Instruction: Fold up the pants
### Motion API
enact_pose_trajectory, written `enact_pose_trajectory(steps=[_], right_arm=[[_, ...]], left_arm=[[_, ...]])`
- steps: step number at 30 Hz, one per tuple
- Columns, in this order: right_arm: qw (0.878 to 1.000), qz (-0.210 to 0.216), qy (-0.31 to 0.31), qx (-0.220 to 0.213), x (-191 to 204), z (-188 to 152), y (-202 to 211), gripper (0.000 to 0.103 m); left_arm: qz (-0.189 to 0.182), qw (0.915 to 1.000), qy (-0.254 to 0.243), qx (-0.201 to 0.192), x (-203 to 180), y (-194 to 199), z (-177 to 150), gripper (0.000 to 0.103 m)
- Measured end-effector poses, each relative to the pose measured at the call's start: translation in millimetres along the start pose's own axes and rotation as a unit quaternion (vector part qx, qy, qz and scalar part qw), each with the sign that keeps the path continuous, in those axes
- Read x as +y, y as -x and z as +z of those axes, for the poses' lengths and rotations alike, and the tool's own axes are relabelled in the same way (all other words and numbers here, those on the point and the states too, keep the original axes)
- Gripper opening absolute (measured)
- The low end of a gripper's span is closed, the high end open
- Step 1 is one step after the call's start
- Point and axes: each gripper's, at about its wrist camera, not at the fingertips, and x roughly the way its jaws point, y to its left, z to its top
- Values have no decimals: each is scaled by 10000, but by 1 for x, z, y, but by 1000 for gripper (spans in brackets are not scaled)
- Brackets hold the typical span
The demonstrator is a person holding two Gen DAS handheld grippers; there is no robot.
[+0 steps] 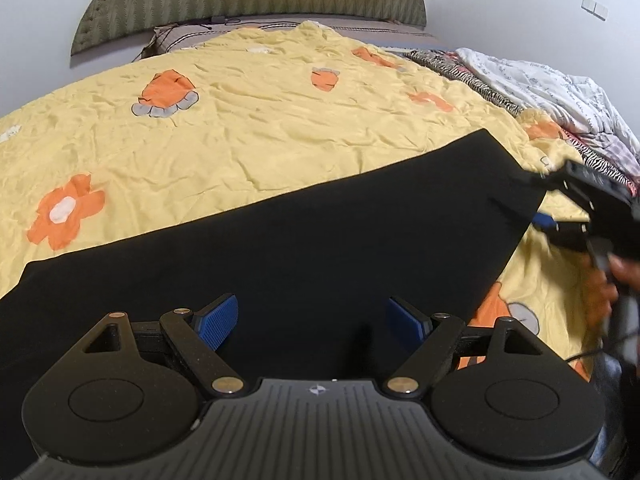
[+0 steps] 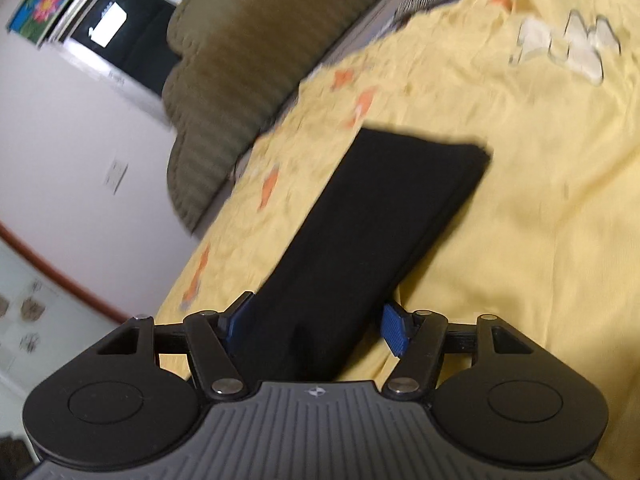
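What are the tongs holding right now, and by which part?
Nothing is held. The left tongs stand open above the black pants. The right tongs straddle the pants' near end, pads apart, not pressing the cloth.

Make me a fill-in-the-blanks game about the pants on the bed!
1. The pants are the colour ____.
2. They lie on a ____ bedspread with orange flowers.
3. The left gripper hovers with its blue pads spread ____.
4. In the right gripper view, the pants form one long, ____ strip.

Missing words: black; yellow; open; folded
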Motion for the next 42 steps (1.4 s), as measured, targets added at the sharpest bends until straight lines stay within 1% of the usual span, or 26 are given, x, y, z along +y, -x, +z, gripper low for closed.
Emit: enact_pose_trajectory(steps=[5, 6, 7, 8, 10, 12, 13, 15, 17, 20, 23, 24, 26, 28, 29, 32, 34, 35, 37, 39, 40, 41, 42], right_arm=[[9985, -306, -85, -447, -8, 23, -18, 64], [9983, -328, -67, -475, -9, 27, -23, 63], [9983, -323, -48, -478, -11, 28, -24, 60], [9982, -365, -56, -479, -11, 30, -27, 54], [9977, -478, -89, -477, -12, 32, -29, 19], [9974, -483, -25, -526, -13, 31, -27, 12], [9971, -509, 73, -570, -14, 31, -21, 10], [9942, -633, 518, -703, -2, 30, -15, 8], [9869, -754, 1142, -851, 18, 26, -9, 8], [9671, -858, 2200, -943, 54, 16, -6, 8], [9391, -903, 3162, -996, 85, -4, -5, 8], [9319, -889, 3378, -982, 92, -10, -5, 8], [9227, -828, 3656, -902, 103, -21, -6, 8], [9183, -680, 3817, -797, 110, -31, -6, 8], [9158, -600, 3900, -742, 114, -36, -6, 8], [8999, -449, 4293, -622, 129, -56, -5, 8], [8867, -409, 4577, -507, 137, -68, -6, 8], [8797, -410, 4715, -458, 139, -74, -7, 8], [8628, -398, 5029, -327, 143, -87, -8, 8], [8482, -377, 5279, -233, 146, -100, -9, 8], [8444, -332, 5344, -191, 145, -105, -9, 8], [8425, -299, 5377, -155, 146, -108, -9, 8], [8403, -310, 5411, -135, 146, -112, -10, 8]], left_arm=[[95, 9999, 29, 46, 5, -1, 0, 84], [87, 9999, 48, 34, 6, -1, 1, 84], [84, 9999, 64, 21, 7, 0, 1, 84], [82, 9999, 87, 11, 8, 1, 2, 84], [64, 9999, 156, 4, 11, 1, 4, 84], [24, 9997, 256, 28, 14, -1, 6, 84], [-12, 9994, 335, 56, 15, -3, 8, 84], [-155, 9983, 547, 118, 20, -7, 13, 84], [-388, 9958, 812, 143, 23, -12, 22, 84], [-885, 9886, 1200, 183, 24, -23, 42, 84], [-1486, 9766, 1543, 214, 19, -35, 60, 87], [-1648, 9722, 1646, 219, 17, -40, 65, 88], [-1978, 9607, 1930, 247, 13, -51, 72, 88], [-2316, 9462, 2241, 273, 11, -63, 75, 90], [-2493, 9366, 2446, 300, 11, -70, 76, 91], [-2958, 9059, 3003, 410, 9, -90, 78, 93], [-3250, 8870, 3246, 466, 7, -101, 79, 94], [-3323, 8802, 3355, 471, 6, -105, 80, 94], [-3358, 8724, 3525, 443, 6, -112, 80, 94], [-3394, 8652, 3669, 392, 7, -117, 80, 90], [-3442, 8612, 3719, 398, 8, -120, 79, 80], [-3467, 8575, 3774, 461, 9, -123, 77, 61], [-3448, 8567, 3797, 547, 10, -125, 76, 51]])
